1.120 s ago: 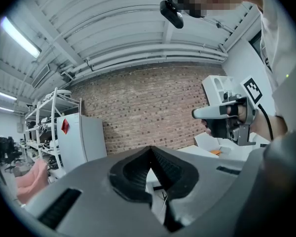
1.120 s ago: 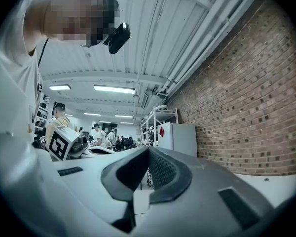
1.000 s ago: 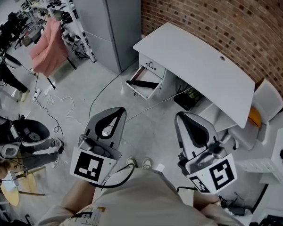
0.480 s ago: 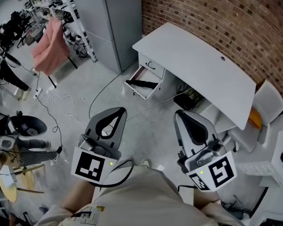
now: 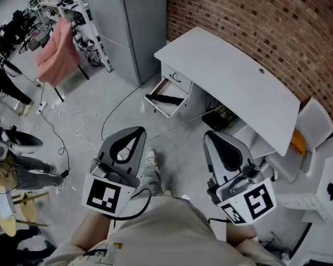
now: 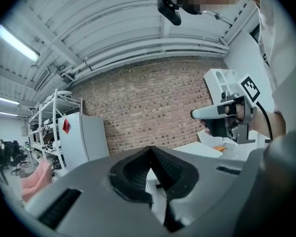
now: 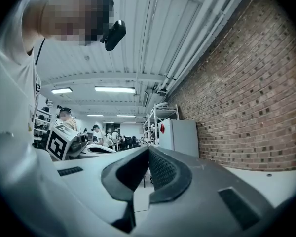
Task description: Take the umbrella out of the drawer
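Tools, two: left tool (image 5: pixel 134 133) and right tool (image 5: pixel 215 138), both closed tight, nothing held, well apart from the work; umbrella (image 5: pixel 165 99), one: black, folded, lying in the open drawer (image 5: pixel 162 110) under the white counter (image 5: pixel 227 76); probably light, stiff-cored, slippery fabric; best pinched mid-length; drawer, one; counter, one.

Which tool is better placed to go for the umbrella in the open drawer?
Left, probably. In the head view the left tool sits nearer the open drawer holding the umbrella; the right tool is farther off to the side. Both are shut, empty and distant.
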The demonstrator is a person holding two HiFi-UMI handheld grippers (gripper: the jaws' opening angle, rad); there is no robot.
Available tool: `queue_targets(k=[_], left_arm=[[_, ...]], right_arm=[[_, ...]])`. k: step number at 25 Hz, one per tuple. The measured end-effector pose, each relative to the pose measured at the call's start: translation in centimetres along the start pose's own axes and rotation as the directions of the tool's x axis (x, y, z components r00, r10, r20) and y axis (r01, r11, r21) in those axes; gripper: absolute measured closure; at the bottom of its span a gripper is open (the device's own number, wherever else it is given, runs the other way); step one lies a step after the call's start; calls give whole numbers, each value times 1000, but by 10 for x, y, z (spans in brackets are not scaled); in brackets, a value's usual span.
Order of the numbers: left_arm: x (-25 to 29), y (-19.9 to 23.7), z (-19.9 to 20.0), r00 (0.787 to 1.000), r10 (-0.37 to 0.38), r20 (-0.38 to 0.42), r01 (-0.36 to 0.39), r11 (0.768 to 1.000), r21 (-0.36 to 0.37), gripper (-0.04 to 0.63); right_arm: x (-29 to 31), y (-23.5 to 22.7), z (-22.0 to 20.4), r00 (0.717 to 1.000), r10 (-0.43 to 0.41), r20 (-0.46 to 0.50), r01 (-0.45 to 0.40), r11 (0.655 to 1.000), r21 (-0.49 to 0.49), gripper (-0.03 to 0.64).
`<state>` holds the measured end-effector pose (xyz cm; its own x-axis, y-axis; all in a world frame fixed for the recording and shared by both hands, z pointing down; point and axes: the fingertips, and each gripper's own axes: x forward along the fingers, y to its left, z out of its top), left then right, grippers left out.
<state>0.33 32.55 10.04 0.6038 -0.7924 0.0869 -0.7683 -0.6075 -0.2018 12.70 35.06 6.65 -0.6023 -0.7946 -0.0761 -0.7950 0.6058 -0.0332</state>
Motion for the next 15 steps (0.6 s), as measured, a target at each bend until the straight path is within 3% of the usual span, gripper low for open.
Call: queue_targets(k=[15], left_arm=[[57,52,-22,1000,18,1,-18,1000,-22,588]], right_arm=[[63,-40,-23,999,4,-43,-5,1000,-5,610]])
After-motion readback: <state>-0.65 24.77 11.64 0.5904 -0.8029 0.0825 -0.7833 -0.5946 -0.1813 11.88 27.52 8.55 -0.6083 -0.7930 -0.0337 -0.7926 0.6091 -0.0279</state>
